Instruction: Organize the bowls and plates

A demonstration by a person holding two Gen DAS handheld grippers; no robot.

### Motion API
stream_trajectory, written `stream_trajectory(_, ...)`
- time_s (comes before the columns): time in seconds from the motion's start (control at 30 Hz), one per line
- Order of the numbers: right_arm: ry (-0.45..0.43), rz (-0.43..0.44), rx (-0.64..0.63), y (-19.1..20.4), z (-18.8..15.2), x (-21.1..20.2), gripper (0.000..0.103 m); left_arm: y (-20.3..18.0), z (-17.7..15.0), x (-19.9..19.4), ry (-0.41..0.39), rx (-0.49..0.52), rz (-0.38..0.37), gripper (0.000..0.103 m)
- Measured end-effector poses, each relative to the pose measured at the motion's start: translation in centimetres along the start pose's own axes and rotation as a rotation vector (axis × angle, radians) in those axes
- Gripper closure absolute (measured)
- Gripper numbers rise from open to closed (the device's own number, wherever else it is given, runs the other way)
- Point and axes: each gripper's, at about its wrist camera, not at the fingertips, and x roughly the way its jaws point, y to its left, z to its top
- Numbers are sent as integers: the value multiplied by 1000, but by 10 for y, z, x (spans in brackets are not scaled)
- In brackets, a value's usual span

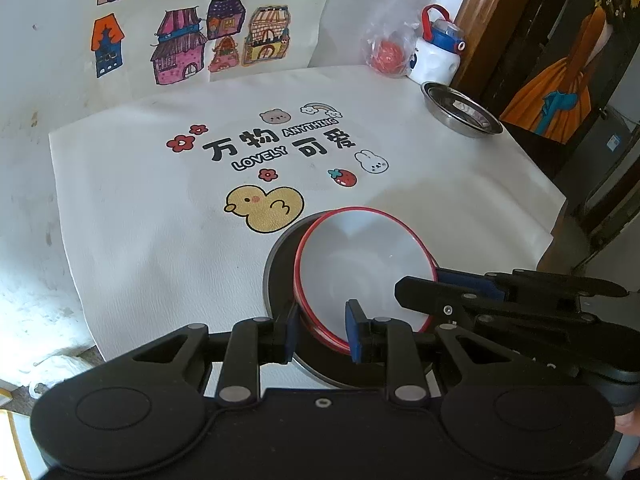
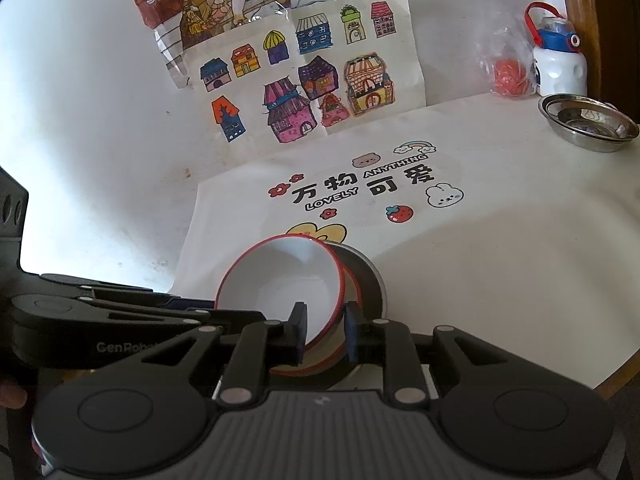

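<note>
Two nested white bowls with red rims (image 1: 360, 264) sit tilted on a dark grey plate (image 1: 280, 272) near the table's front edge. My left gripper (image 1: 324, 332) is shut on the bowls' near rim, one finger inside and one outside. From the right, my right gripper (image 1: 452, 280) reaches the rim's right side. In the right wrist view the right gripper (image 2: 326, 332) is shut on the bowls' (image 2: 276, 280) rim above the plate (image 2: 372, 276). The left gripper (image 2: 192, 304) touches the bowls' left edge there.
Stacked steel bowls (image 1: 460, 110) (image 2: 588, 124) stand at the back right, near a white and blue bottle (image 1: 436, 52) and a bagged red object (image 1: 386, 54). A white printed cloth (image 1: 160, 200) covers the table. The table's edge runs close on the right.
</note>
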Motion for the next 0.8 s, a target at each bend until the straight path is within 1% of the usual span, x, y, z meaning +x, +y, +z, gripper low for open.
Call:
stream_trajectory(0.2, -1, -4, -6, 1, 0, 0, 78, 0, 0, 1, -5, -1, -1, 75)
stream_trajectory(0.23, -3, -5, -8, 1, 0, 0, 78, 1, 0, 1, -5, -2, -3, 75)
stream_trajectory(0.27, -3, -8, -10, 1, 0, -1, 75, 1, 0, 1, -6, -2, -3, 75)
stream_trajectory(0.3, -3, -19, -11, 0, 0, 0, 75, 1, 0, 1, -5, -2, -2, 75)
stream_trajectory(0.53, -4, -12, -10, -1, -1, -1, 74, 2, 0, 2, -5, -8, -9, 75)
stream_trajectory(0.67, -2, -12, -12, -2, -1, -1, 71, 4, 0, 0, -8, -19, -18, 75)
stream_trajectory(0.8, -2, -5, -11, -1, -2, -2, 69, 4, -1, -3, -16, -22, -24, 71)
